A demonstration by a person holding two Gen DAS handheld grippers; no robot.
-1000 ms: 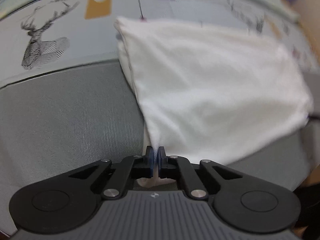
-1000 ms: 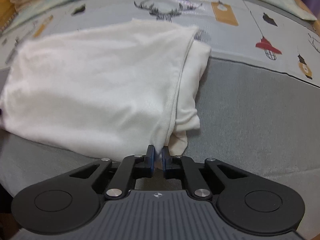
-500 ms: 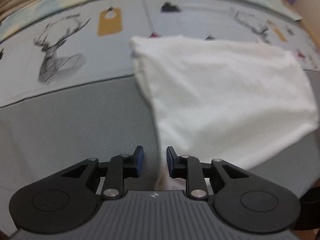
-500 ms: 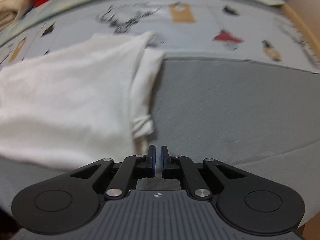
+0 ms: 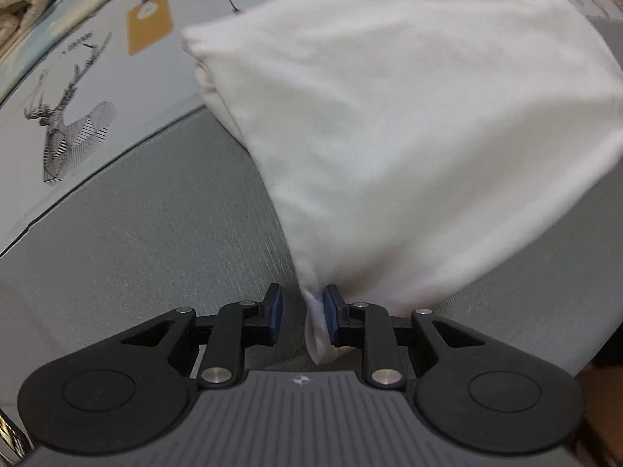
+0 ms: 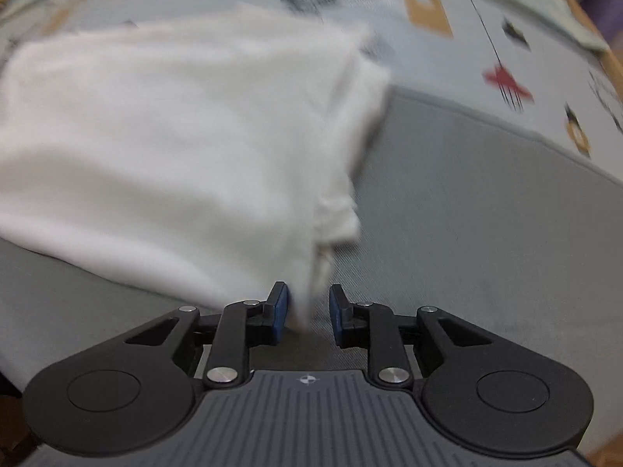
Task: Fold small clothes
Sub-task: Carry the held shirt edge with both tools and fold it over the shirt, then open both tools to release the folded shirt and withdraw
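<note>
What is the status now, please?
Left gripper open, right gripper opening; cloth corners loose between both. Cloth folded on grey mat. Nothing in the way.

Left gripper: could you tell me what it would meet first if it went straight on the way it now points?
Most likely the white garment: a corner of it already hangs between the parted jaws of the left gripper, against one pad. Behind that lies the grey mat, though depth is hard to judge.

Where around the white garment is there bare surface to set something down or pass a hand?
Bare grey mat lies left of the white garment, up to the printed cloth; more grey mat lies right of it. The middle is crowded: garment corners sit between both grippers' jaws.
</note>
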